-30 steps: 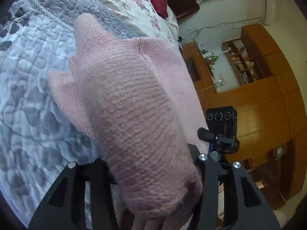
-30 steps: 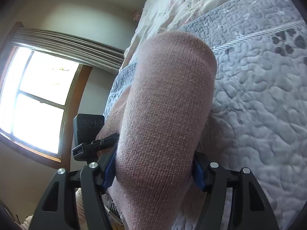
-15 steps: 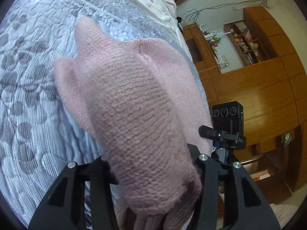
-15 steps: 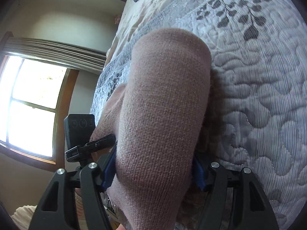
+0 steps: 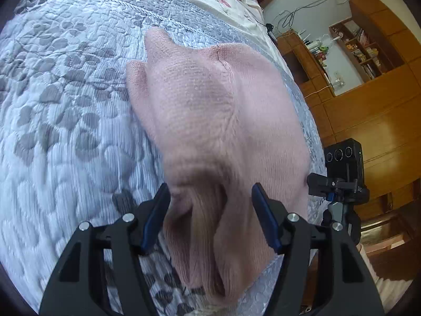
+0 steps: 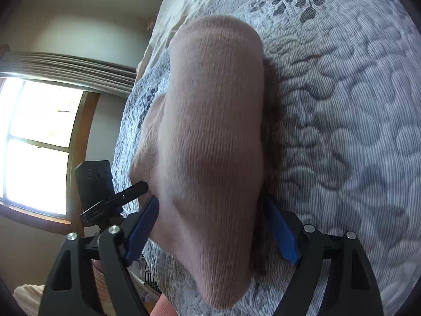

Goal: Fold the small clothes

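Pink knit garment (image 5: 215,121) lying folded on the grey quilted bedspread (image 5: 65,131), long axis running from near to far, narrow tip pointing far. Left gripper (image 5: 210,210) spread wide, released, blue pads astride the near end. Right gripper (image 6: 210,226) likewise released. Wooden cabinets (image 5: 368,121) right; bright window (image 6: 34,142) left.

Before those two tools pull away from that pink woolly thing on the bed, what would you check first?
1. Left hand-held gripper open, blue pads clear of the pink knitted garment: ok.
2. Right hand-held gripper released: cannot tell, the knit fills the gap between its pads.
3. Garment resting on the grey quilted bedspread: ok.
4. Fold neat and edges aligned: cannot tell, too close.
5. Garment fully on the bed: cannot tell, its near end is close to the edge.
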The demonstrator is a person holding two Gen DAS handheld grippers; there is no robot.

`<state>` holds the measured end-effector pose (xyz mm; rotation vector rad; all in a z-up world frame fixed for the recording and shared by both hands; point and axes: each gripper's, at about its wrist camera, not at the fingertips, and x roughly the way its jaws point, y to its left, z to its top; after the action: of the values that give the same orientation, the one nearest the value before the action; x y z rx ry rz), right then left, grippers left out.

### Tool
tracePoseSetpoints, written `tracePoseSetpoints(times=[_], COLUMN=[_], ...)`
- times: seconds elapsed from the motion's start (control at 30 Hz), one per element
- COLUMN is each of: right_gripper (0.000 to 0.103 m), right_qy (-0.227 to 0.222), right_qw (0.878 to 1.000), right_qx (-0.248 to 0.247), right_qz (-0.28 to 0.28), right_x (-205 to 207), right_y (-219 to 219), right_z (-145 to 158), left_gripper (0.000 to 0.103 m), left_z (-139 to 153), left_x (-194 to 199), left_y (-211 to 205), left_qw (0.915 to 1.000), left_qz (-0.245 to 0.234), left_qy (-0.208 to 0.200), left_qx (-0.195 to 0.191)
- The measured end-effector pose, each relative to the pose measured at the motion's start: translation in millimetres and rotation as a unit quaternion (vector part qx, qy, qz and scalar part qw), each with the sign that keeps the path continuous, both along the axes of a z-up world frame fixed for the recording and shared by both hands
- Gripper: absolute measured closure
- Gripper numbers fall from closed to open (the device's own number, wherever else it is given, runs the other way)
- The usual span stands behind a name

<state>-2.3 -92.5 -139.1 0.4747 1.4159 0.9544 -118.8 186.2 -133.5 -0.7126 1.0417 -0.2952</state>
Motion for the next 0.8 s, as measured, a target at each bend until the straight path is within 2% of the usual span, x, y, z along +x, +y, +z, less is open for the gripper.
tracePoseSetpoints(times=[0.17,0.2,0.23,0.27,0.33,0.4,0.47,0.53,0.8], right_gripper=[0.021,0.024,0.029,0.043,0.052,0.066,0.07,0.071,0.069], right_qy=[0.014,0.014,0.015,0.017,0.004,-0.015,-0.021,-0.022,-0.004], right_qw=[1.0,1.0,1.0,1.0,1.0,0.999,0.999,0.998,0.998], right_qx=[0.001,-0.005,-0.01,-0.011,-0.021,-0.037,-0.043,-0.052,-0.059], right_qz=[-0.001,-0.001,-0.002,-0.003,-0.007,-0.004,-0.006,-0.009,-0.031], right_x=[-33.6,-38.2,-40.7,-43.0,-45.3,-48.9,-51.9,-52.7,-56.1], right_y=[-13.1,-12.9,-12.8,-12.5,-13.8,-15.0,-20.5,-26.0,-35.9], right_z=[-6.0,-8.2,-9.8,-10.4,-5.8,2.5,5.3,2.9,-20.5], left_gripper=[0.037,0.037,0.037,0.037,0.037,0.038,0.038,0.037,0.037], left_z=[15.8,18.3,18.2,17.1,13.3,8.3,0.7,-8.7,-17.2], left_x=[-31.2,-31.9,-33.1,-33.8,-34.7,-34.5,-37.0,-40.5,-48.3], left_y=[-16.6,-21.7,-24.3,-25.6,-28.8,-32.9,-29.4,-22.5,-20.9], left_qw=[0.9996,0.9995,0.9994,0.9993,0.9991,0.9978,0.9965,0.9967,0.9963], left_qz=[-0.003,-0.003,-0.002,-0.001,0.005,0.009,0.015,0.021,0.025], left_qy=[-0.012,-0.012,-0.01,-0.007,0.005,0.021,0.037,0.045,0.039], left_qx=[0.025,0.029,0.034,0.037,0.042,0.063,0.073,0.064,0.072])
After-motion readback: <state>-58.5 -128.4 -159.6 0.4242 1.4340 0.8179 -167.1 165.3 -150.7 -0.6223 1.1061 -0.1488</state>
